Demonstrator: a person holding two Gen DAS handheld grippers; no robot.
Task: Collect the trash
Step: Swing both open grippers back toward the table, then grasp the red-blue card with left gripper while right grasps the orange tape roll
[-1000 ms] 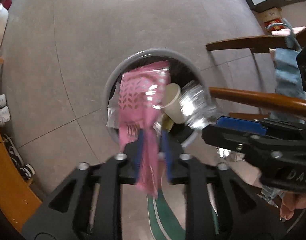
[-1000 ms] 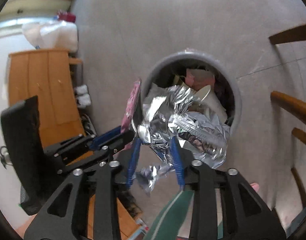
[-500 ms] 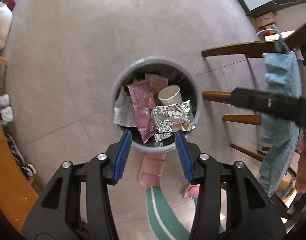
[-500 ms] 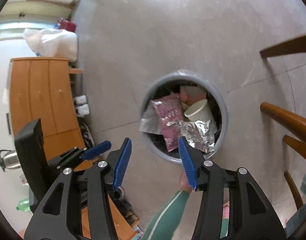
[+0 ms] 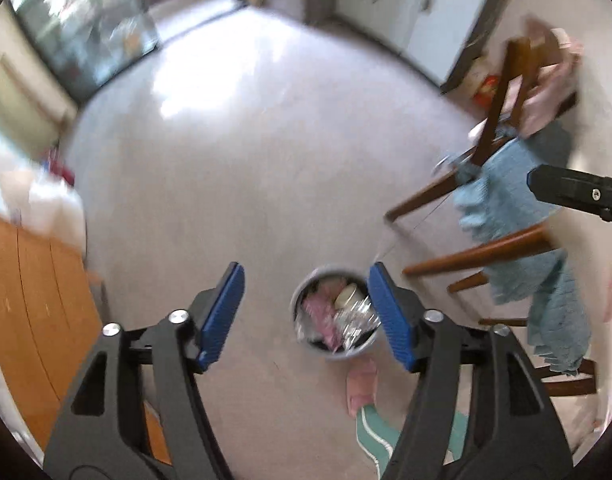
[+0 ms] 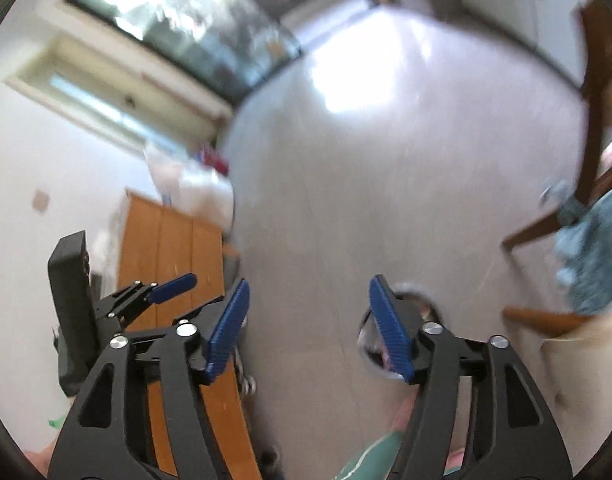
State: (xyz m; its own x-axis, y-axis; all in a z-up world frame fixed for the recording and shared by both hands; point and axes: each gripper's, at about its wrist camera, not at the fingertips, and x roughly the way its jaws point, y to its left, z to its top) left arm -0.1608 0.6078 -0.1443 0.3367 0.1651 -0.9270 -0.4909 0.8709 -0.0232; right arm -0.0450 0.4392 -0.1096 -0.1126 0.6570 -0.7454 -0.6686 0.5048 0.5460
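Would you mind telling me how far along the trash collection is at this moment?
Done: the pink wrapper and crumpled foil lie in the grey bin beside a paper cup. In hand: nothing; the left gripper and right gripper have just been opening and are empty. Left: no loose trash shows on the blurred floor, so I cannot tell.

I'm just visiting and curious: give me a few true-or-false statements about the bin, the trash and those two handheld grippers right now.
1. The left gripper holds the pink wrapper. False: its fingers stand apart and empty; the pink wrapper lies in the bin.
2. Crumpled foil is in the bin. True.
3. The right gripper is open. True.
4. The bin stands on a chair. False: it stands on the floor, beside the wooden chair.
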